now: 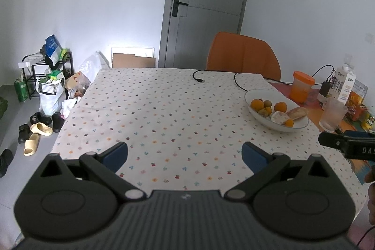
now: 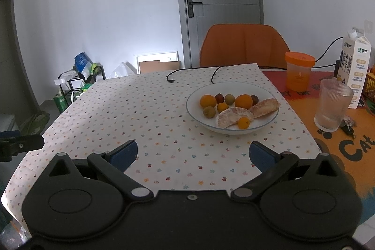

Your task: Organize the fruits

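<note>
Both tools, left tool (image 1: 185, 156) and right tool (image 2: 193, 154), hang released and empty over the surface (image 2: 140, 114). All fruit (image 2: 243, 101) lies in the bowl (image 2: 269, 93): either gathered already or awaiting sorting, so the step is unclear.

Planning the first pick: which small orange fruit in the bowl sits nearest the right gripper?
The small orange fruit at the bowl's front rim, against the peeled segment.

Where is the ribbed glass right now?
In the right wrist view the glass stands at right on the orange mat, between the bowl and the milk carton.
</note>
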Tool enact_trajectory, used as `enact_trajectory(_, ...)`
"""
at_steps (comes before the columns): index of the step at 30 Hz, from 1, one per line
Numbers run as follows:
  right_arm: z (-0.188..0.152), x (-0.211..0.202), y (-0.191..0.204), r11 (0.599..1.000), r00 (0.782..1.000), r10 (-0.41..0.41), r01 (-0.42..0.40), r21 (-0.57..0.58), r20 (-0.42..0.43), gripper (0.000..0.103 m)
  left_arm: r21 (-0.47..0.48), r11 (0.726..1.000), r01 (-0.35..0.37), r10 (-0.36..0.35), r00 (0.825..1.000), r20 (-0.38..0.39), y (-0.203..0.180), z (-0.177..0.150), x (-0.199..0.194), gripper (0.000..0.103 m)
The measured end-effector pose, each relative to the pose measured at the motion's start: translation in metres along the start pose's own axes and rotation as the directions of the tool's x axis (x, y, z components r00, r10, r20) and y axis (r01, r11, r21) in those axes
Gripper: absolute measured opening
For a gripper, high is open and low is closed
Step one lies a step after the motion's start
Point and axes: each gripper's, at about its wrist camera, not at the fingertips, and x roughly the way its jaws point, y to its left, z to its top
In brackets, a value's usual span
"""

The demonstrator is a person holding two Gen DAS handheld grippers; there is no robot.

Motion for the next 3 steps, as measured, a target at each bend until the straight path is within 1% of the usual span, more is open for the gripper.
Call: enact_trajectory(3, 0.0001, 0.0001, -0.0004, 1.0, 1.0, 0.0, 0.0, 0.001, -0.002, 0.103, -0.002, 1.0, 0.002, -0.002, 1.0, -0.002, 0.0004, 0.0005, 0.0002, 0.102)
